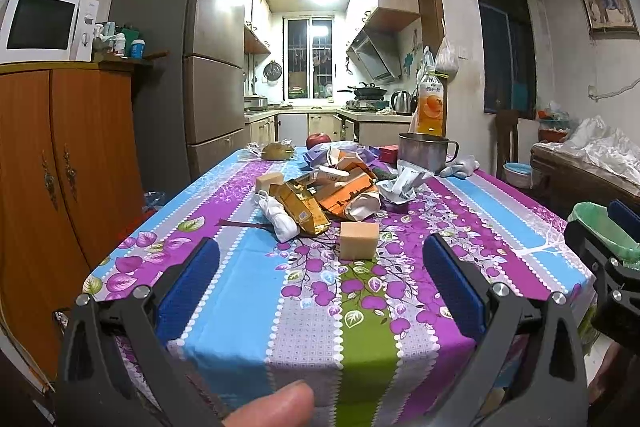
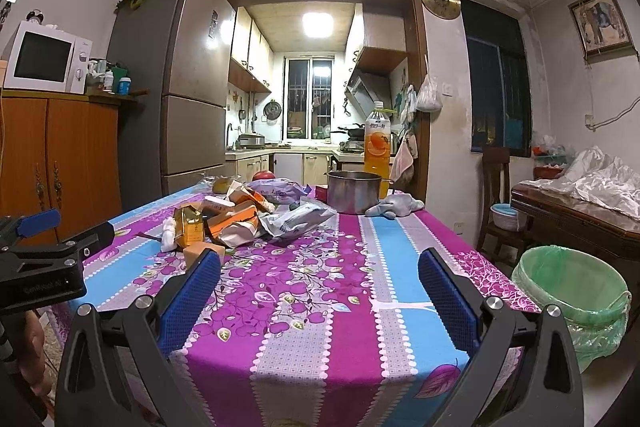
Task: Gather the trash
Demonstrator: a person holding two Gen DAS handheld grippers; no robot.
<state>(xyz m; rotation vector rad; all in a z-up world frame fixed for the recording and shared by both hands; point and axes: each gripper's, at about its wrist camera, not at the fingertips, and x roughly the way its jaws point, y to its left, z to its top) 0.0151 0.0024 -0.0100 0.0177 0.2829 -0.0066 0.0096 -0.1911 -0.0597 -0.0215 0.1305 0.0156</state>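
Note:
A heap of trash lies mid-table: orange cartons (image 1: 347,191) (image 2: 236,217), a gold packet (image 1: 302,209) (image 2: 191,227), a white wad (image 1: 278,219) (image 2: 169,237), crumpled wrappers (image 1: 404,183) (image 2: 294,223). A tan block (image 1: 359,240) (image 2: 200,251) sits nearest. My left gripper (image 1: 320,247) is open and empty, held over the table's near edge short of the block. My right gripper (image 2: 320,261) is open and empty, to the right of the heap. A bin with a green liner (image 2: 572,291) (image 1: 600,227) stands on the floor right of the table.
A steel pot (image 2: 354,191) (image 1: 424,151), an orange-drink bottle (image 2: 377,143) (image 1: 430,103), a grey glove (image 2: 394,206), an apple (image 1: 318,139) and a bread bag (image 1: 276,151) stand at the far end of the flowered tablecloth (image 2: 304,307). A wooden cabinet (image 1: 60,167) is on the left.

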